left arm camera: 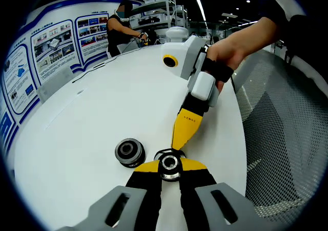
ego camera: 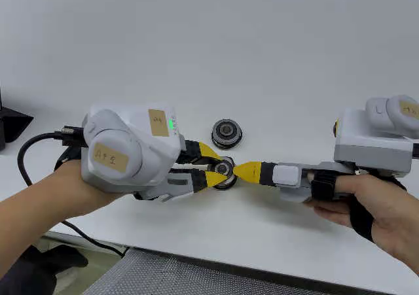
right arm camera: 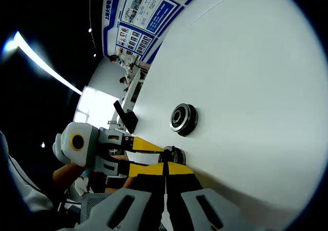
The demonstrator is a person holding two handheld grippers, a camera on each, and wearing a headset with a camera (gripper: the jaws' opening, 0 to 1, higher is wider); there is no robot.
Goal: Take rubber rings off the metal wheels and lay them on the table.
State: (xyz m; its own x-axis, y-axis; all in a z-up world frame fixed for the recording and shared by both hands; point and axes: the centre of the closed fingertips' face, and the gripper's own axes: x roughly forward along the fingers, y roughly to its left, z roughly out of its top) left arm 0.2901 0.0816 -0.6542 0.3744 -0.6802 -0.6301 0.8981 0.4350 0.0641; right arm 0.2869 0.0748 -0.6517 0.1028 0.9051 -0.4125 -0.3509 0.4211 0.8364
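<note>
The white table (ego camera: 196, 46) is broad and bare, so a dropped part would have room to roll away.

The left gripper (ego camera: 215, 166) comes in from the person's left, its yellow jaws closed on a metal wheel (ego camera: 224, 169) held just above the tabletop near the front edge. The right gripper (ego camera: 247, 171) comes in from the opposite side. Its jaws are pressed together into a single yellow point that touches the wheel's rim. Whether that point has caught any rubber cannot be told from these views.

A second wheel (ego camera: 226, 133) lies flat on the table just behind the held one, apart from both grippers.

The rubber ring (left arm camera: 160, 156) shows as a dark band around the held wheel and appears not yet to be off.

The main risk is probably the grip on the wheel. Only the narrow jaw tips hold it, on smooth metal, so a sideways pull from the right gripper could twist it or pop it out, and it could roll toward the near edge.

The closed point may also skid over the rubber rather than get under it, and then jab the left jaws.

If the ring stretches and lets go suddenly, it could snap away and knock the second wheel.
</note>
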